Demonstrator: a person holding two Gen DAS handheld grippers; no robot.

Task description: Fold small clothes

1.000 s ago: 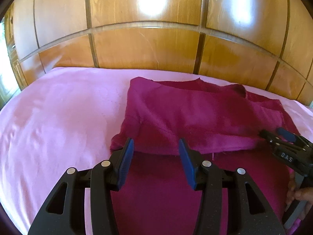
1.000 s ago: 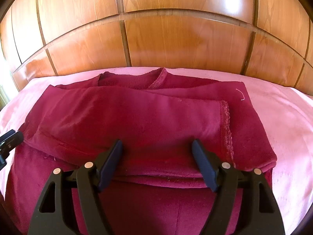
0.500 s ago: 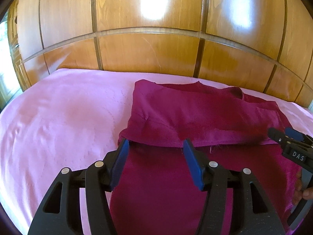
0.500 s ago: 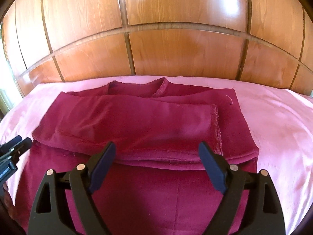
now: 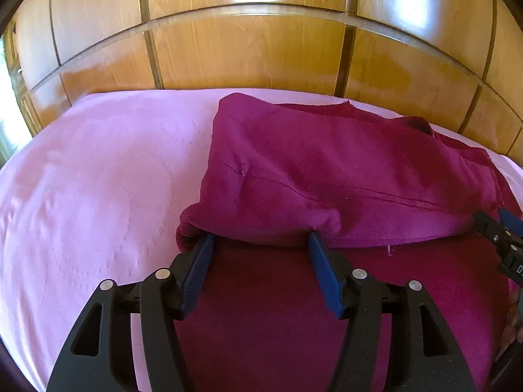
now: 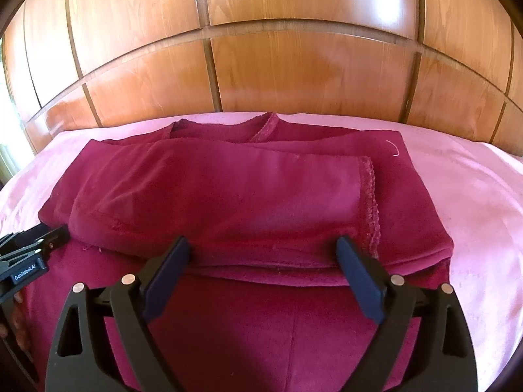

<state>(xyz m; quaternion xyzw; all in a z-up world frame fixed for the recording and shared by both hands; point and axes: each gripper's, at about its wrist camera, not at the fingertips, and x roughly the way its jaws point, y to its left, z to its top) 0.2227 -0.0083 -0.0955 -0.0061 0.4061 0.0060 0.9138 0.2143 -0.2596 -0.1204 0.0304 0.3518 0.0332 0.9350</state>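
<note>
A dark magenta garment [image 5: 327, 170] [image 6: 228, 189] lies on the pink bed sheet [image 5: 98, 179], its upper half folded down over its lower half. My left gripper [image 5: 261, 240] sits at the left end of the folded edge. Its jaws are opening, the blue pads apart and not pressing the cloth, whose edge rests over the tips. My right gripper [image 6: 262, 243] is at the right end of the same edge, its jaws opening wide with the cloth lying loose between them. Each view catches the other tool: the right gripper [image 5: 492, 220], the left gripper [image 6: 36, 236].
A glossy wooden panelled headboard [image 5: 245, 49] [image 6: 294, 65] rises right behind the bed. Bare pink sheet [image 6: 474, 196] stretches left and right of the garment. A person's fingers [image 5: 513, 326] show at the frame edge, holding the right tool.
Both pairs of jaws have widened. My left gripper has sunk and come closer to the folded edge. The fold now lies flat and released on the lower half.
</note>
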